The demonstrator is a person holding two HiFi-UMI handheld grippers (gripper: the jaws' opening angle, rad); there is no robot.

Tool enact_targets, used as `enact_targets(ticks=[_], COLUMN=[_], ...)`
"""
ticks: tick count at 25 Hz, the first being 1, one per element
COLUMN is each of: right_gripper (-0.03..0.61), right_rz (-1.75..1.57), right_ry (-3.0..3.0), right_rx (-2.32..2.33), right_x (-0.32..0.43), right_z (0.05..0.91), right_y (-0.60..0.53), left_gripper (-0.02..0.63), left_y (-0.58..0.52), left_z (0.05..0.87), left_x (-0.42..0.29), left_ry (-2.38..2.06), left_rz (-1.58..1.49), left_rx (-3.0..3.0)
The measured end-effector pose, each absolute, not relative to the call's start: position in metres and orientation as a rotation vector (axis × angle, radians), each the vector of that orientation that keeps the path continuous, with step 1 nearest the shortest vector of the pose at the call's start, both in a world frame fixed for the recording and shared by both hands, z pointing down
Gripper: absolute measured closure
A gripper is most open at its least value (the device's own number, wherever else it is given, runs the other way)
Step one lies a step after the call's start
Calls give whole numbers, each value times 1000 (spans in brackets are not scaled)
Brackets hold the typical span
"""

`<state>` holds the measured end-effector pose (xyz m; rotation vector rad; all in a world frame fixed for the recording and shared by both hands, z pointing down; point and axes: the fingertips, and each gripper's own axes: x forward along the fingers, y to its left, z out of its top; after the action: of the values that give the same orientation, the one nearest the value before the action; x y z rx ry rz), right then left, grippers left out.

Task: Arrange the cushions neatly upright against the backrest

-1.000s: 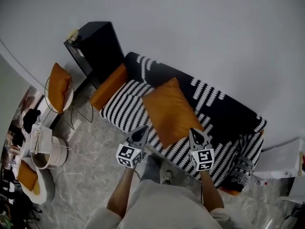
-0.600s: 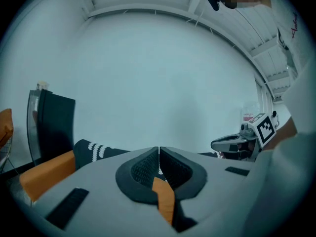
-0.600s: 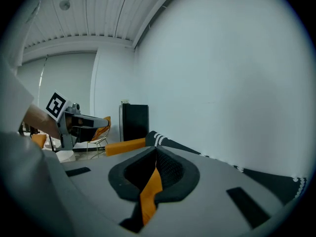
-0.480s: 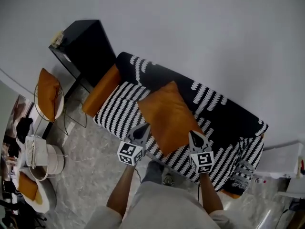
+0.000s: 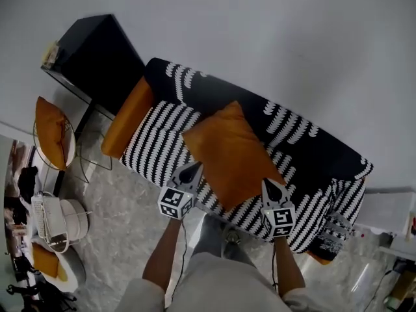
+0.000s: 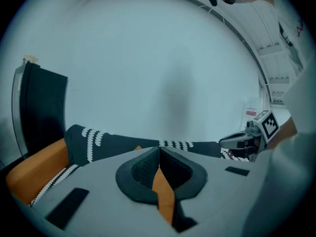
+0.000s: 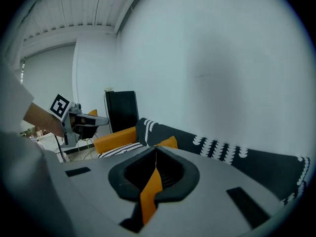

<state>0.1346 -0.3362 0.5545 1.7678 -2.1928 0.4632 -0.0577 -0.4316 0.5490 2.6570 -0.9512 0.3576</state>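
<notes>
An orange cushion [image 5: 227,155] lies cornerwise on the middle of the sofa [image 5: 156,142]. Its far corner reaches the black backrest [image 5: 214,97] and its near corner comes almost to the seat's front edge. I cannot tell whether it lies flat or leans.

The left gripper [image 5: 194,168] hangs over the sofa's front edge with its tip at the cushion's left near edge. Its jaws are closed, tip against tip. The right gripper [image 5: 266,184] sits at the cushion's right near edge, and its jaws are also pressed together. In each gripper view an orange strip shows in the slit behind the tips. I cannot tell whether it is cushion fabric.

To the cushion's left, striped seat lies bare as far as the orange armrest [image 5: 127,116] at the sofa's left end. To its right the bare band is narrower and runs to the sofa's right end. The backrest is free along nearly its whole length and stands against the pale wall [image 5: 273,38].

A black cabinet [image 5: 97,54] stands just beyond the sofa's left end. Farther out on that side is a wire chair [image 5: 40,149] holding another orange cushion. The floor [image 5: 123,220] before the sofa's front edge is open where the person stands.
</notes>
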Motion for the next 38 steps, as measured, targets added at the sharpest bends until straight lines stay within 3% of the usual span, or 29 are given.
enact_targets(ticks=[21, 38], right_gripper=[549, 549], right_rz=[944, 1147], right_ry=[-1882, -1589], right_rx=[1818, 2052], right_x=[146, 167], right_z=[726, 786], right_y=[-331, -305], left_gripper=[578, 580], left_y=[-554, -615], left_z=[710, 771], left_x=[-38, 14], left_ry=[-812, -543], left_rz=[563, 844], left_rx=[2542, 2632])
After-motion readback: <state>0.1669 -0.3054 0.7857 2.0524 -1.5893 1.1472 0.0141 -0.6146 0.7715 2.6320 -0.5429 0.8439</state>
